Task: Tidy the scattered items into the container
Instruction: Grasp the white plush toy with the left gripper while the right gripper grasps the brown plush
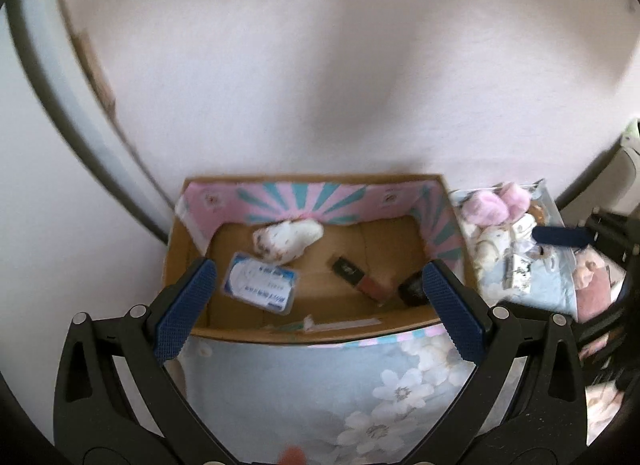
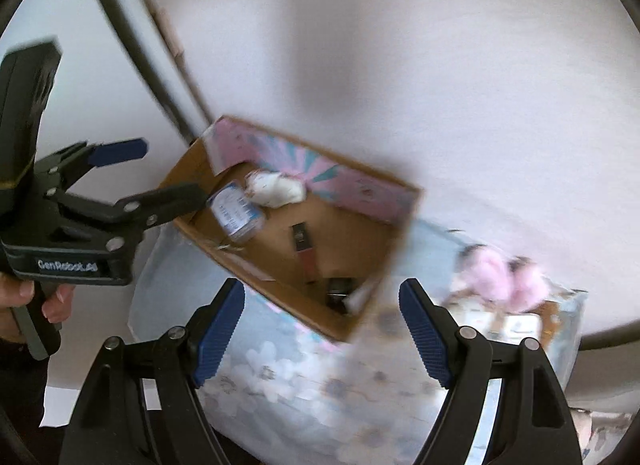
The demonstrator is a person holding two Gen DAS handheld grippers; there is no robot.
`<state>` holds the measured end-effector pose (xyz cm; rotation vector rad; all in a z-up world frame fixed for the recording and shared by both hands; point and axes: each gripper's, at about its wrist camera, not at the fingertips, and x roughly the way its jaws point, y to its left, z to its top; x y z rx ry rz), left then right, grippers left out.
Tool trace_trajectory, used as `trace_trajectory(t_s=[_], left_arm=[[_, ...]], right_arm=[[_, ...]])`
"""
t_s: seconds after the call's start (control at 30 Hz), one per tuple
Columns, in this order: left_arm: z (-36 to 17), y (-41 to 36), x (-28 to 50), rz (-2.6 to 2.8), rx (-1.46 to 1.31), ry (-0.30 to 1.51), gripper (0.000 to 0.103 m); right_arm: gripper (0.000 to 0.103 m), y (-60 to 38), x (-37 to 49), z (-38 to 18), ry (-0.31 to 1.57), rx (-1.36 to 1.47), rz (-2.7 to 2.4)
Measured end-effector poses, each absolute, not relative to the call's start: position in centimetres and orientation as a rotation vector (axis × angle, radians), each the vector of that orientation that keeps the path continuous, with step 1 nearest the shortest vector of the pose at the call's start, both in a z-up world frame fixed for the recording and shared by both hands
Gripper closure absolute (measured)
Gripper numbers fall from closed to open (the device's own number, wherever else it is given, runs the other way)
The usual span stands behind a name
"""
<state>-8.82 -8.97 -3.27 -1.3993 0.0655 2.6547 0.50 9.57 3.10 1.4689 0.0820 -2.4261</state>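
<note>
Four things lie on the brown floor of the open cardboard box with pink-and-teal printed inner walls point(image 1: 304, 201), which stands against the pale wall on a blue floral cloth point(image 1: 320, 385). Along the back wall sits a white fluffy plush toy point(image 1: 288, 241); in front of it, toward our left, a flat clear plastic case with a blue-and-white card point(image 1: 260, 285) lies with its long axis running from back left to front right. A slim black-and-reddish-brown stick-shaped object point(image 1: 358, 277) points diagonally the same way, its reddish end toward the near right corner, where a small dark object point(image 1: 412, 289) rests; what that one is we cannot tell. The middle of the box floor is bare, and the top is fully open for reaching in. We hold the left gripper point(image 1: 320, 297) over the near rim with its blue-padded fingers point(image 1: 184, 305) spread wide, empty, one toward each front corner of the box. Our right gripper point(image 2: 322, 329) hangs in front of the box's near corner, its fingers likewise far apart and gripping nothing. Beside the box on our right sits a clear container point(image 2: 560, 321) crowded with pink fluffy pom-poms point(image 1: 496, 201) and other soft items, blurred in both views.
</note>
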Motion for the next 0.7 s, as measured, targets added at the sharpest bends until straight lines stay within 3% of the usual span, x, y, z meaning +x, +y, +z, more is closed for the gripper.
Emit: trace_trajectory(t_s=[0.4,0.7], left_arm=[[0.3,1.6,-7.0,2.489,-1.204,0.164,0.0],[-4.4,11.6,-8.4,2.355,-1.278,0.262,0.0]], right_arm=[[0.027,23.8,4.0,7.5,-0.03,1.452,-2.645],[0.027,30.6,4.1,2.7,-0.179,1.558,-2.607]])
